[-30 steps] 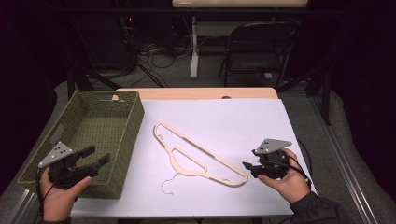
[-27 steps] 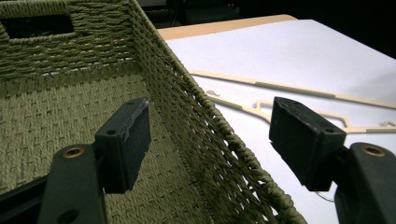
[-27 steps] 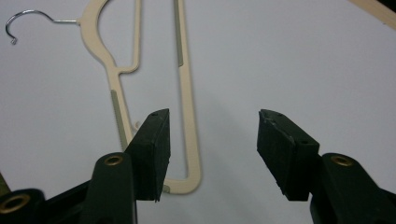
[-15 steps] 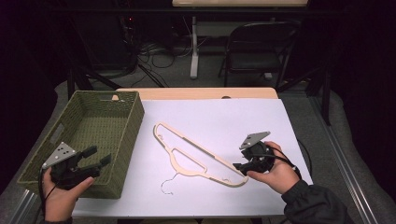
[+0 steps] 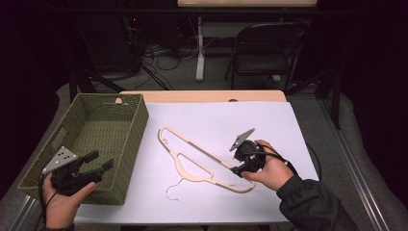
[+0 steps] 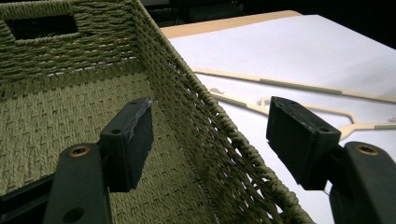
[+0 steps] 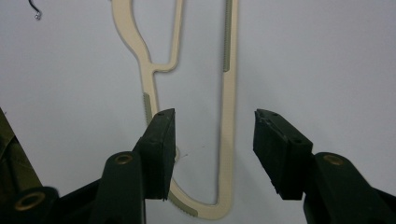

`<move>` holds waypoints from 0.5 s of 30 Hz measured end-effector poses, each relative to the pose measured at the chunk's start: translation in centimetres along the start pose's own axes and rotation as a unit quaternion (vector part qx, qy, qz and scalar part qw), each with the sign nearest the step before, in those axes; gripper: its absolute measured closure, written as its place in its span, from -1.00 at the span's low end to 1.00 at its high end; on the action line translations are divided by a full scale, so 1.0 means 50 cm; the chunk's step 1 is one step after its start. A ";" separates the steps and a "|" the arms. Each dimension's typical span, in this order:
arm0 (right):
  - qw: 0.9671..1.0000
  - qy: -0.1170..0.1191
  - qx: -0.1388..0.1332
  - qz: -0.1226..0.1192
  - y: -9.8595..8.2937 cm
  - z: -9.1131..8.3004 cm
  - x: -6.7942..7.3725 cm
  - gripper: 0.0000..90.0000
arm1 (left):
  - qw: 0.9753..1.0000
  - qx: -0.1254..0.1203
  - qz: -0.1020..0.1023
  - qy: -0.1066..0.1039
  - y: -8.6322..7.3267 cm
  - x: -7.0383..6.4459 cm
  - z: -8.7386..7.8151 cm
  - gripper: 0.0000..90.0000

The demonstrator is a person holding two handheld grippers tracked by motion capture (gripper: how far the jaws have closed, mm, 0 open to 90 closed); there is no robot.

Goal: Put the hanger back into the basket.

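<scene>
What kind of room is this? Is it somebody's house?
Probably not a house; more likely a lab or studio for recording. The table sits in a dark, black-curtained space, loose cables run across the floor behind it, and a folding chair stands there.

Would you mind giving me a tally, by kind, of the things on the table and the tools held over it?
Woven green basket: 1
Cream clothes hanger: 1
White sheet covering the table: 1
Hand-held tools: 2, the left tool and the right tool, both with jaws apart
Total: 5
</scene>
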State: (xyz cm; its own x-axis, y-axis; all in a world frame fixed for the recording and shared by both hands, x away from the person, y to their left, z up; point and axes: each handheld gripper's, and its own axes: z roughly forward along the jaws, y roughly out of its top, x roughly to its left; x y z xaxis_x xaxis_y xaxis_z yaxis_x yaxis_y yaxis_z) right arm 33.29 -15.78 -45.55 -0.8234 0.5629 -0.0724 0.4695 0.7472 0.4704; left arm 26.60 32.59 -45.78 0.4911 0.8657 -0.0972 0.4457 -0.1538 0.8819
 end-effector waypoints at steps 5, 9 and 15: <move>0.999 0.018 0.033 0.001 0.011 0.021 -0.004 0.19 | 1.000 0.000 0.001 0.000 0.001 0.000 -0.002 -0.29; 0.998 0.025 0.060 -0.002 0.013 0.041 -0.008 0.24 | 1.000 0.000 0.001 0.001 0.000 0.001 -0.002 -0.28; 0.995 0.044 0.085 -0.004 0.012 0.059 -0.011 0.27 | 1.000 0.000 0.002 0.002 -0.001 0.000 0.001 -0.27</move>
State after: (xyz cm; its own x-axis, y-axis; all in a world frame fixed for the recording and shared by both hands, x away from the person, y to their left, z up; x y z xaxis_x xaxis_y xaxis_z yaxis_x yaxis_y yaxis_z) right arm 34.97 -14.62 -47.81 -0.8482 0.5297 0.0046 0.5043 0.8047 0.3133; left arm 26.60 32.58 -45.86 0.4902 0.8667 -0.0921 0.4441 -0.1574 0.8820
